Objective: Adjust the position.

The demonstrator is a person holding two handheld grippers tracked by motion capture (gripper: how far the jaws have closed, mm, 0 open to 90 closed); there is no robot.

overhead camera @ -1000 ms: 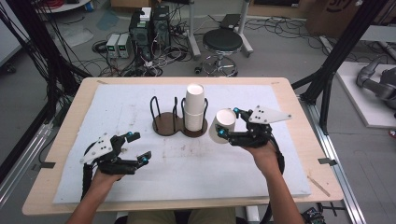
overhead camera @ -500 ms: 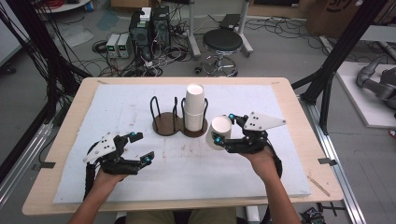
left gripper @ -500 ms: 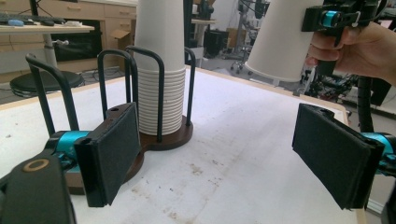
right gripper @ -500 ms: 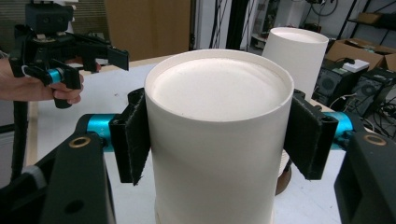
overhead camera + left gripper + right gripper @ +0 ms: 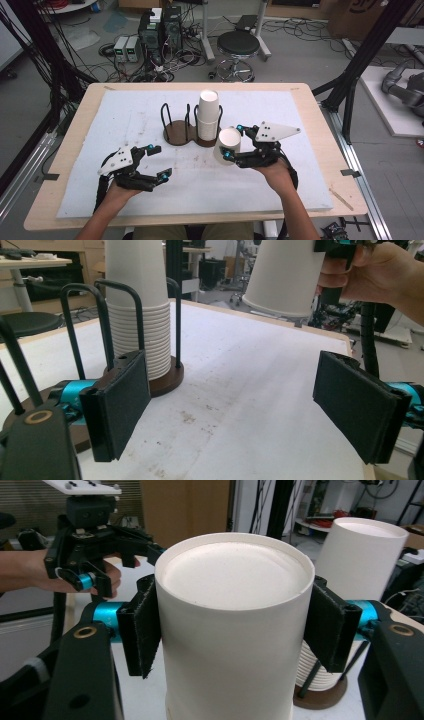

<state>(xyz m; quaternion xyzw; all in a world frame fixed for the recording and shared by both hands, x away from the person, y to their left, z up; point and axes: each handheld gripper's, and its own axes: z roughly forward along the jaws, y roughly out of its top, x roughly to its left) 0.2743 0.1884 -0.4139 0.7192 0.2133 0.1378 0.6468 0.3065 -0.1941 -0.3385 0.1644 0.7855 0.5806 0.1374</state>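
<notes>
- The left gripper was held low over the white mat at the near left of the table, its jaws spread wide with nothing between them.
- In the left gripper view, bare mat was seen between the two black pads, and the cup holder stood just beyond the left pad.
- The cup holder, a dark wooden base with black wire loops, was seen at the middle of the mat; its left ring stood vacant.
- A stack of white paper cups stood upside down in the right ring of the holder.
- A single paper cup was held clear of the mat just to the right of the stack, base up and tilted, apart from the holder.
- The right gripper was clamped on that cup; in the right gripper view its pads were pressed against the cup's two opposite sides, just below the upturned base.
</notes>
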